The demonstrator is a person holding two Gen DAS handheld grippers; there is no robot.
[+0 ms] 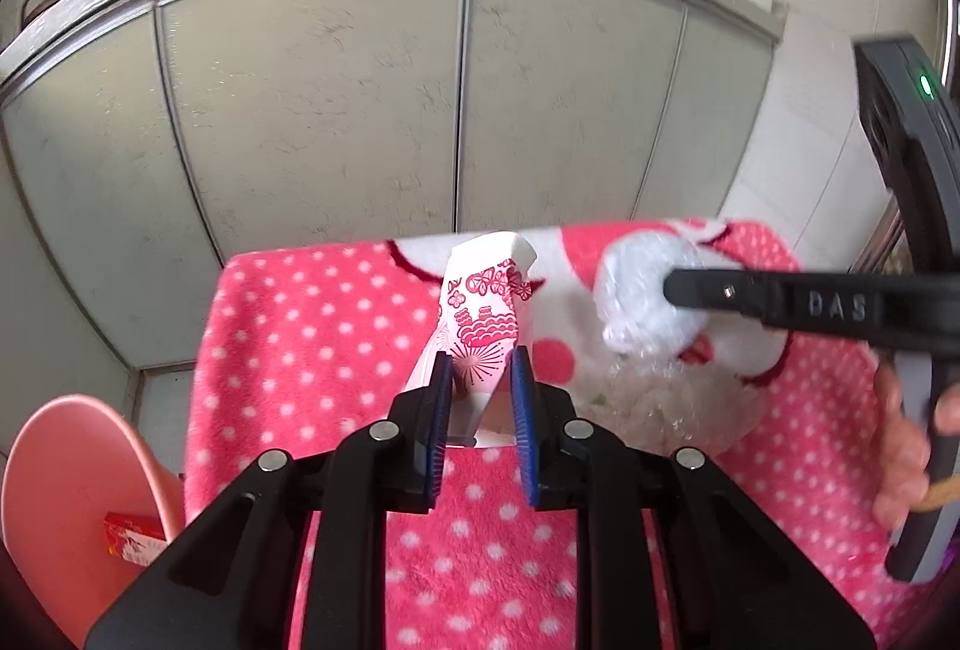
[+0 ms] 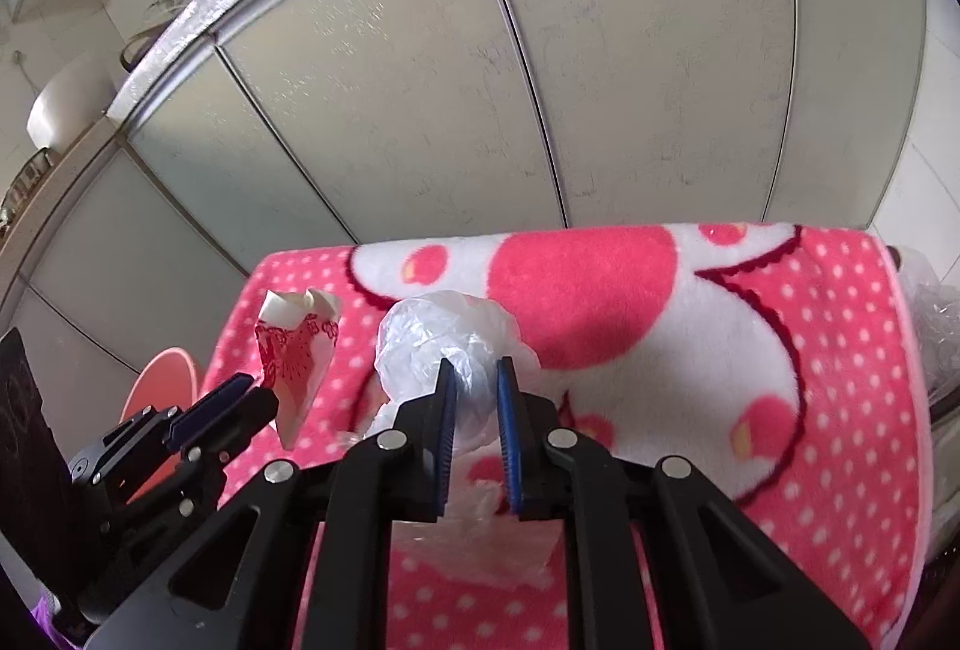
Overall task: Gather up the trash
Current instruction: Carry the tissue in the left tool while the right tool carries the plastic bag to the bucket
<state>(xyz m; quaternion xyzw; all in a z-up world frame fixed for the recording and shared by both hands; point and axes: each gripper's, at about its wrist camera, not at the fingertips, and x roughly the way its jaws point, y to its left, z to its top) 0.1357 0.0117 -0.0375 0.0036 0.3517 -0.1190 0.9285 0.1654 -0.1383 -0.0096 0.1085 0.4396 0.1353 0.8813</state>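
Left tool (image 1: 480, 380) is pinching the crushed paper cup (image 1: 486, 314), white with red print, holding it above the pink polka-dot blanket (image 1: 312, 350) that covers the table. Right tool (image 2: 476, 386) is clamped on the crumpled clear plastic bag (image 2: 444, 332), also over the blanket, just right of the cup. I see the pink bin (image 1: 78, 470) off the blanket's left edge, lower down, with a red carton (image 1: 129, 536) inside. Grey cabinet doors (image 1: 312, 110) stand behind the blanket.
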